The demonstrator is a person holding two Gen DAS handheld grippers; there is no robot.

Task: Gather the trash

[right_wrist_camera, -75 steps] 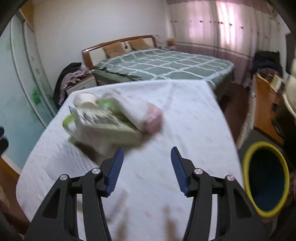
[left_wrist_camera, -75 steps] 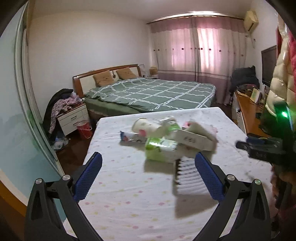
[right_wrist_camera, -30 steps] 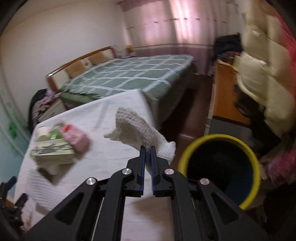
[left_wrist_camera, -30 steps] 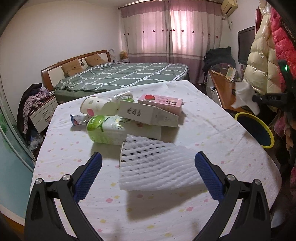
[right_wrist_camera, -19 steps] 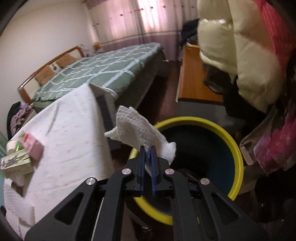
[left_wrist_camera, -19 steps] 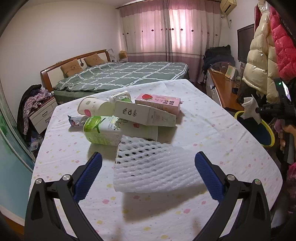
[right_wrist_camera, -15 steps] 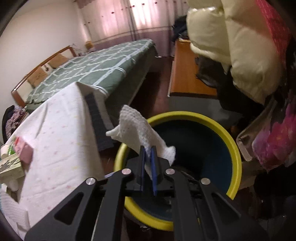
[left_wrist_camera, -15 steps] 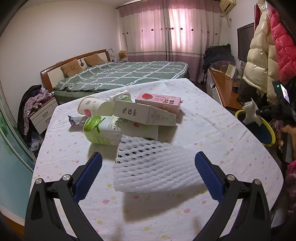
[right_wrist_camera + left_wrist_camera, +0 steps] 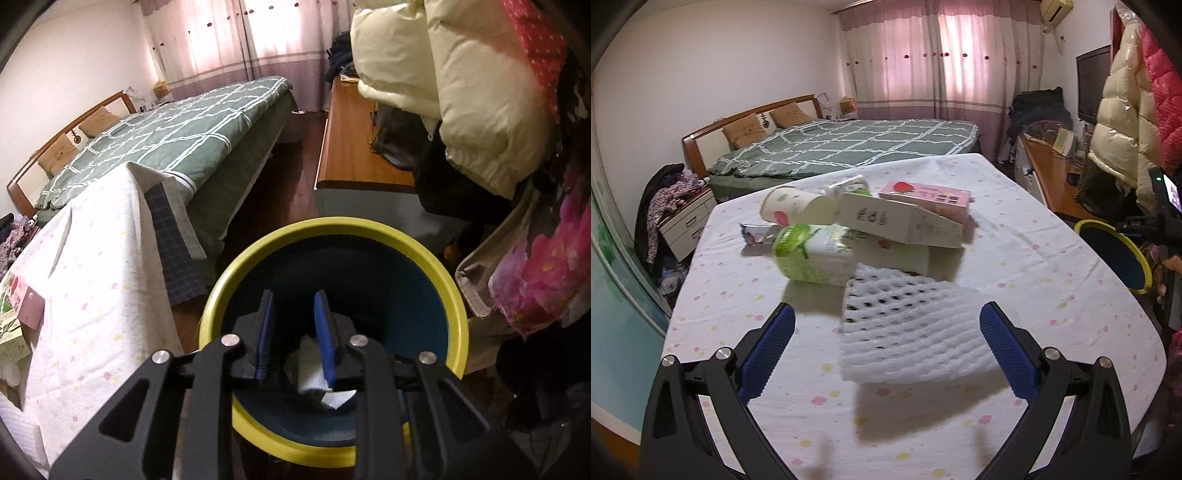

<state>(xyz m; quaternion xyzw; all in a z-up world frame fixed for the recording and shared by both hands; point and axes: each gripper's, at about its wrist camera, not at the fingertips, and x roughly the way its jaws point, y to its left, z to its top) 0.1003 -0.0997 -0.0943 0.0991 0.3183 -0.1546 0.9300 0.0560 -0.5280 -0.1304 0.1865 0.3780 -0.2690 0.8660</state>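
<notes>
Yellow-rimmed and dark blue inside, the trash bin (image 9: 334, 266) is filling the lower centre of the right wrist view, with white crumpled paper (image 9: 312, 373) lying at its bottom. The right gripper (image 9: 294, 332) is hanging over the opening, jaws parted and gripping nothing. Only the left wrist view is showing the bench (image 9: 1052, 258) with its pile: a white foam net (image 9: 908, 325) lying with its long axis across the frame, a green carton (image 9: 816, 254), a white box (image 9: 901, 221), a pink carton (image 9: 927, 197). The left gripper (image 9: 886, 349) is spread wide around the net, touching nothing.

Tissue (image 9: 308, 373) inside bin (image 9: 258, 243)
</notes>
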